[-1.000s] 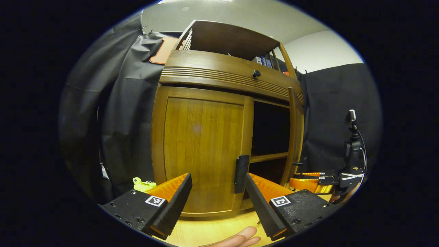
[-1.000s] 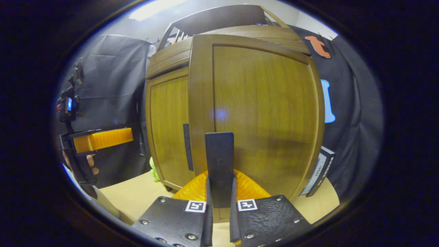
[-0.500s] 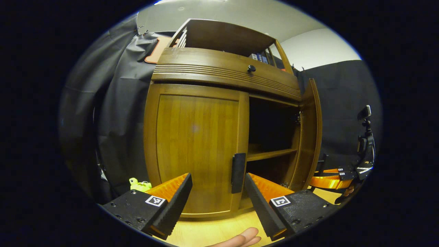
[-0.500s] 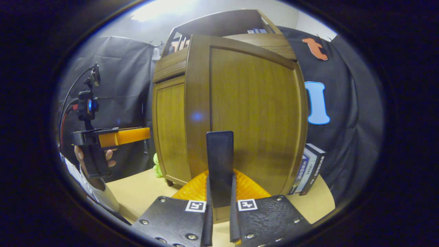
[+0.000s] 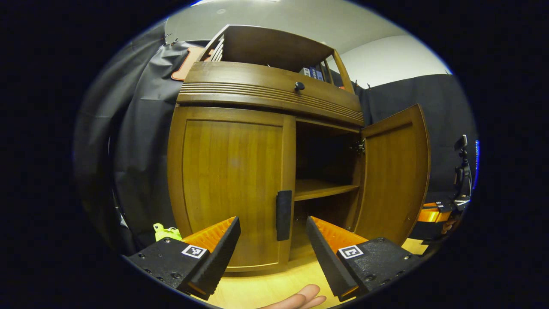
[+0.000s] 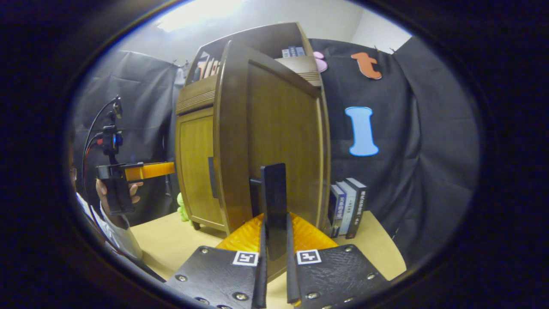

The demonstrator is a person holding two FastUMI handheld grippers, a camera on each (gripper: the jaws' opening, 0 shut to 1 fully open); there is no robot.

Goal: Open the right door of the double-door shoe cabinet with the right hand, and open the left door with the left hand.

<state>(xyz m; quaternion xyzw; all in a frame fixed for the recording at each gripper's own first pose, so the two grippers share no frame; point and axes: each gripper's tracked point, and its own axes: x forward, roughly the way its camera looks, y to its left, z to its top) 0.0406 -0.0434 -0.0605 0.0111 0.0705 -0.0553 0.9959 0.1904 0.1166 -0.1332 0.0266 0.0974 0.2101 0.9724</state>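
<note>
The right door (image 5: 392, 171) has swung much wider than a second ago, so more of the shelf (image 5: 319, 189) inside shows. The left door (image 5: 231, 184) is shut flat, its tall handle (image 5: 283, 215) standing upright just ahead of the left gripper (image 5: 272, 240), whose fingers are spread wide apart. The right gripper (image 6: 273, 274) is clenched on the right handle (image 6: 273, 206), which stands upright too.

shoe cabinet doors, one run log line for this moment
right gripper: shut on black right door handle | right wooden door: open | left wooden door: closed | left gripper: open
</note>
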